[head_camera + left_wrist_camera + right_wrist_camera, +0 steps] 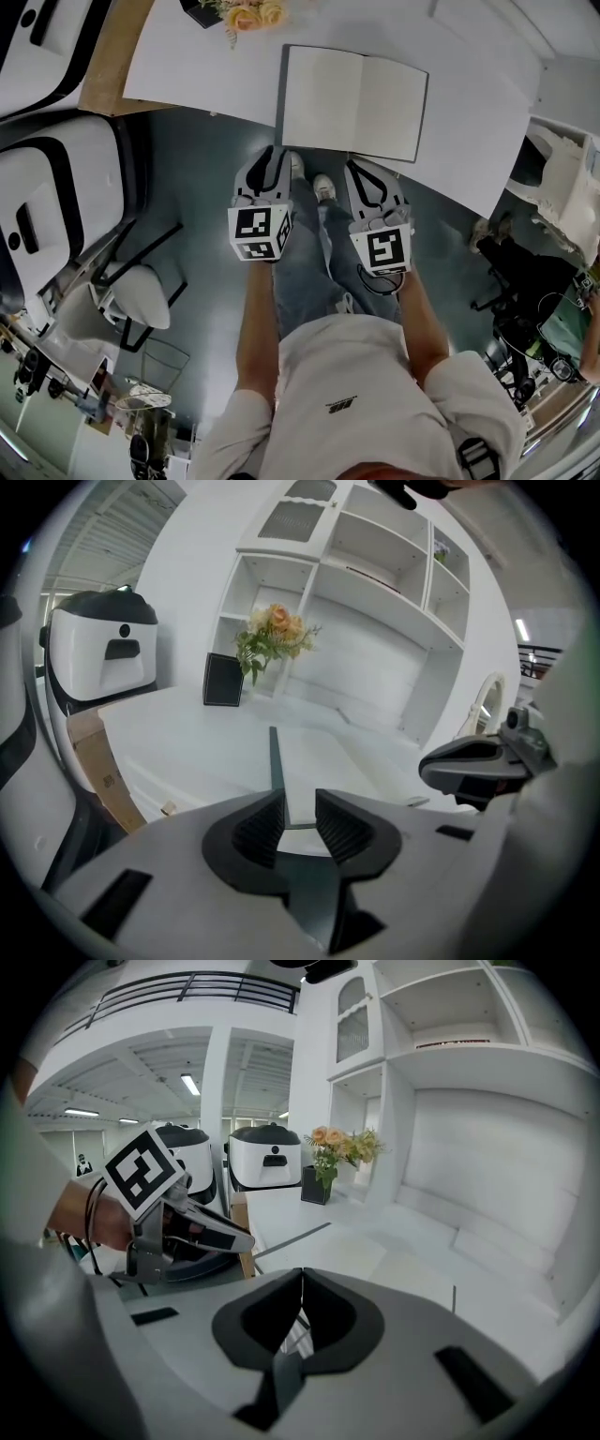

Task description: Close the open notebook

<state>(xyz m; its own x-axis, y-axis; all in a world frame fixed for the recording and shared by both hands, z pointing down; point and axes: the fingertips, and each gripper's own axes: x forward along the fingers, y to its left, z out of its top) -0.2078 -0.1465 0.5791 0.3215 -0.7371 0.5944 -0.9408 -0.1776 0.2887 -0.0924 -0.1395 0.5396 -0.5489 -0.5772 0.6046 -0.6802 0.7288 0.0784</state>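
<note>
The open notebook (352, 101) lies flat on the white table (187, 56), blank pages up, dark cover edge along its left side. My left gripper (273, 152) hovers just short of the notebook's near left corner, its jaws a narrow gap apart with nothing between them. In the left gripper view the notebook (309, 761) runs straight ahead of the left gripper (299, 819). My right gripper (361, 167) sits off the table's near edge below the notebook's middle. Its jaws meet, empty, in the right gripper view (302, 1283), with the notebook (375, 1260) just beyond.
A bunch of flowers (246, 13) and a small black box (202, 11) stand at the table's far side. White machines (56, 197) and a cardboard piece (112, 56) crowd the left. The person's legs (314, 253) are under the table edge. White shelving (375, 564) rises behind.
</note>
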